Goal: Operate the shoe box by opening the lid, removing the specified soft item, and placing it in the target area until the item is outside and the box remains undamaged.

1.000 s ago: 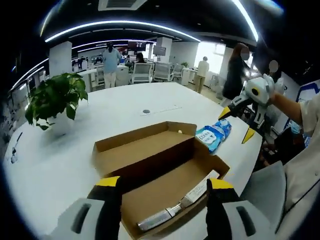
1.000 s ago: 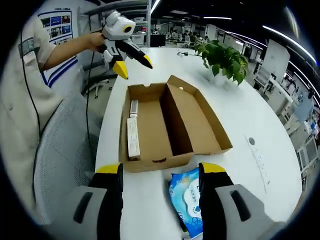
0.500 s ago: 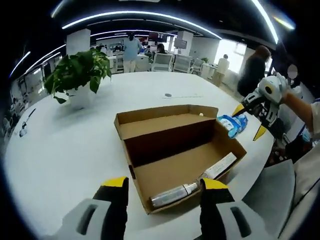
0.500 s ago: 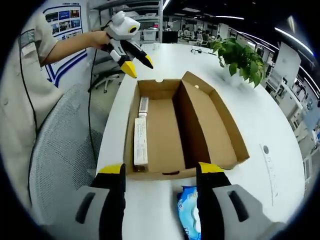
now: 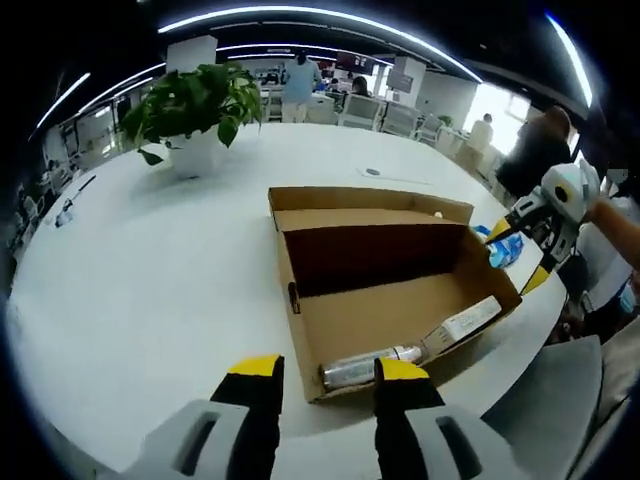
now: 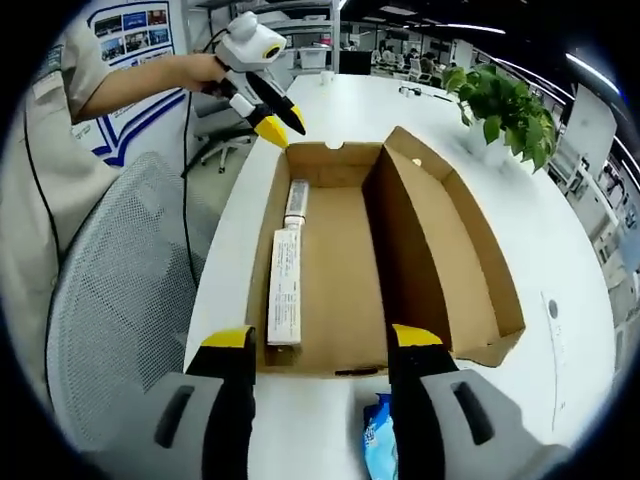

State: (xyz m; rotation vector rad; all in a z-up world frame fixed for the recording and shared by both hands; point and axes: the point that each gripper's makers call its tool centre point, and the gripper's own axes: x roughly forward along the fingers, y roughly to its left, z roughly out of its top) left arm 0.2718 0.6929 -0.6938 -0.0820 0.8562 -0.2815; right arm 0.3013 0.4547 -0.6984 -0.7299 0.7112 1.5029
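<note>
left gripper view looks along the left gripper (image 5: pixel 325 368), whose yellow-tipped jaws stand apart with nothing between them, poised just short of the near wall of the shoe box (image 5: pixel 385 322). the box sits open on the white table (image 5: pixel 140 270) with its lid (image 5: pixel 375 212) folded back flat on the far side, which leaves the inside free to reach. a silver tube (image 5: pixel 368 366) and a long white carton (image 5: pixel 460 324) lie end to end along the near wall. the blue soft pack (image 5: pixel 503 247), which i take to be the soft item, lies on the table outside the box at its far right corner, and the right gripper hovers just above it. a potted plant (image 5: pixel 198 110) stands well apart on the far side. print on the carton is too small to read.

right gripper view looks along the right gripper (image 6: pixel 320 345), jaws apart and empty, at the box's short end (image 6: pixel 330 370). the blue soft pack (image 6: pixel 376 447) lies on the table just below, outside the box, so the removal looks done. the left gripper (image 6: pixel 268 108) hangs over the far end. the white carton (image 6: pixel 285 296) carries lines of print and the pack some pale markings, neither legible.
</note>
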